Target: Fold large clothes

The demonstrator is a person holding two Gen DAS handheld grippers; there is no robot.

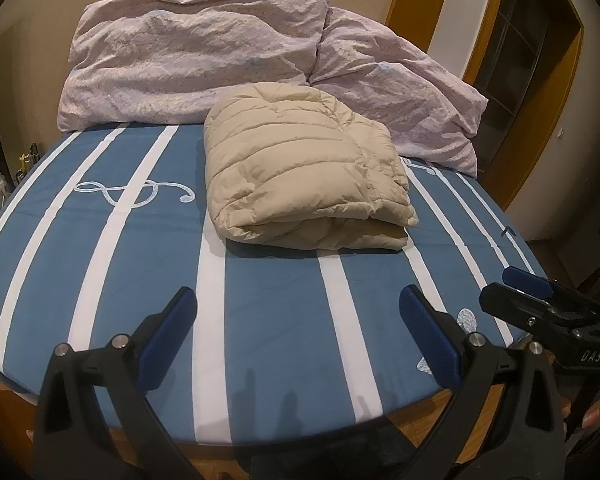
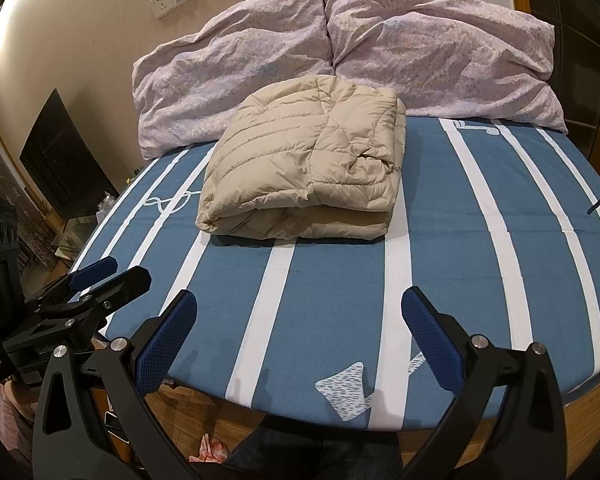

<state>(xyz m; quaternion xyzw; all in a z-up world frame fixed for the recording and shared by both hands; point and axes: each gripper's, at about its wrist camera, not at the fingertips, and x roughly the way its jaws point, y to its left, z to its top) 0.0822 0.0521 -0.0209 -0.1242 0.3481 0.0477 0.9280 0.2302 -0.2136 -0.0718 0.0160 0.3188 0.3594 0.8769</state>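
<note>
Beige quilted puffer jacket [image 1: 300, 176] folded into a compact puffy bundle, lying at 12 o'clock on the blue striped bed sheet [image 1: 284, 312], its far edge against lilac pillows [image 1: 188, 52]; left gripper [image 1: 298, 336] spread wide, empty; right gripper [image 2: 300, 336] likewise wide, empty; both well short of jacket.

Quilted, slightly shiny beige jacket [image 1: 300, 176] lies on matt cotton sheet [image 1: 280, 320].

A folded beige puffer jacket [image 2: 304, 172] lies on the striped bed [image 2: 480, 248], pillows [image 2: 340, 56] at twelve o'clock; right gripper [image 2: 298, 300] jaws spread, empty.
</note>
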